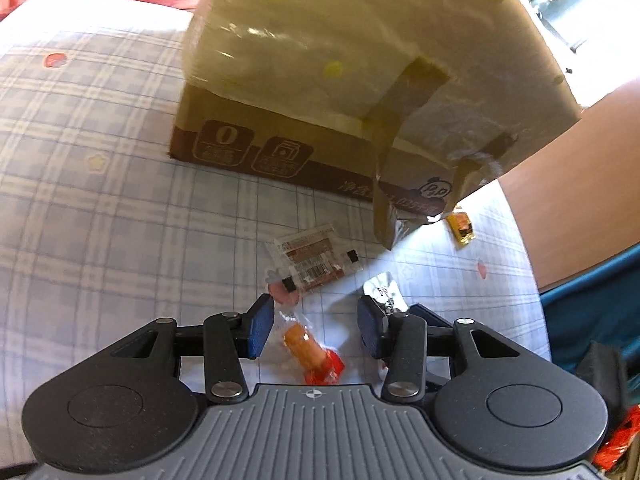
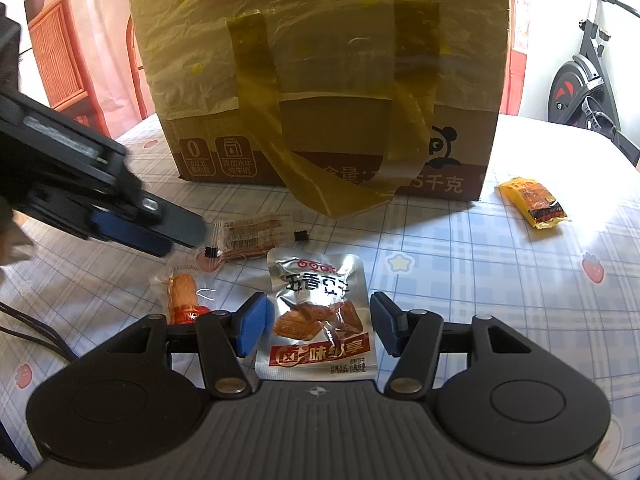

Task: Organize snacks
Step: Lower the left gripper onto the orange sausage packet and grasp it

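A taped cardboard box [image 1: 320, 80] [image 2: 320, 80] stands on the checked tablecloth. In front of it lie loose snacks. My left gripper [image 1: 316, 328] is open, its fingers on either side of an orange sausage snack [image 1: 312, 350] [image 2: 182, 296] in a clear wrapper. My right gripper [image 2: 320, 328] is open around a silver tofu packet [image 2: 318, 312], whose top edge also shows in the left wrist view [image 1: 382, 290]. A clear packet with a barcode [image 1: 314, 260] [image 2: 256, 236] lies just beyond both. A yellow snack [image 1: 460, 228] [image 2: 532, 202] lies at the right by the box corner. The left gripper's fingers [image 2: 132, 228] show at the left of the right wrist view.
The tablecloth [image 2: 480, 280] has stars and strawberries printed on it. The table's right edge [image 1: 536, 280] curves away, with a brown surface and blue fabric beyond. An exercise bike [image 2: 580, 92] stands at the back right. A red chair [image 2: 60, 52] stands at the back left.
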Available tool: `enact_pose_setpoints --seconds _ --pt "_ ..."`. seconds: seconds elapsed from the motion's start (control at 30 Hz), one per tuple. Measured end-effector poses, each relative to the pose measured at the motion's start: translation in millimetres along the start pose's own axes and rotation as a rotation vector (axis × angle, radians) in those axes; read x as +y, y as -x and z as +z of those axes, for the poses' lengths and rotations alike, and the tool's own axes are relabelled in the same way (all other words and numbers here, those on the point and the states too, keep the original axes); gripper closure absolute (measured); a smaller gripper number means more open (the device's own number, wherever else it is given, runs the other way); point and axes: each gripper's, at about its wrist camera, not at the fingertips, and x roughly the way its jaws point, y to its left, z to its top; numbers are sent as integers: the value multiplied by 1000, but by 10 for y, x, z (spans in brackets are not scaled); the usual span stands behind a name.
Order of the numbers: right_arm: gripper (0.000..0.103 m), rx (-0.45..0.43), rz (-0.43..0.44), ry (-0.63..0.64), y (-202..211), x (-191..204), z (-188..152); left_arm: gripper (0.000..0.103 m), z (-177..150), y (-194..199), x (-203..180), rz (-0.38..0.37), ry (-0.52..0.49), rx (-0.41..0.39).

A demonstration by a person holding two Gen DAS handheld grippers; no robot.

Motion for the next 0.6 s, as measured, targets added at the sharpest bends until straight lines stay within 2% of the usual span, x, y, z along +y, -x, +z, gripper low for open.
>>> enact_pose_setpoints --seconds 0.1,0.17,0.3,0.4,0.6 --pt "44 -1 0 -1 3 1 -3 54 -11 74 47 -7 45 21" --pt "44 -1 0 0 4 1 -3 54 -33 31 78 -26 81 60" --pt "44 7 -7 40 22 65 -9 54 -117 -122 103 -10 111 109" --pt "44 17 10 81 40 142 -24 54 -127 -181 115 -7 129 112" --pt "44 38 65 150 51 326 -54 56 -100 -220 104 8 95 89"
